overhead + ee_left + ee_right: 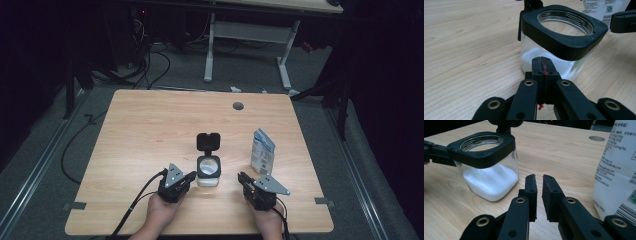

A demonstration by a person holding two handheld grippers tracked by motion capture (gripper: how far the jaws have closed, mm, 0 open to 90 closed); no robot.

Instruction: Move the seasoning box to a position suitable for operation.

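So the clear square glass jar with the black collar [208, 169] sits near the front middle of the light wooden tabletop [150, 125], lid flipped open behind it, white powder filling the lower part (looks like salt or sugar, can't tell which); the left gripper [191, 176] is just beside the jar's left side, its fingers [537, 66] clenched tight together with nothing between them, tips right up against the glass; the right gripper [241, 177] hovers a bit apart on the jar's right, fingers [531, 185] nearly closed with a narrow gap, grasping nothing; a white and blue printed pouch [262, 151] stands upright to the right of the jar.
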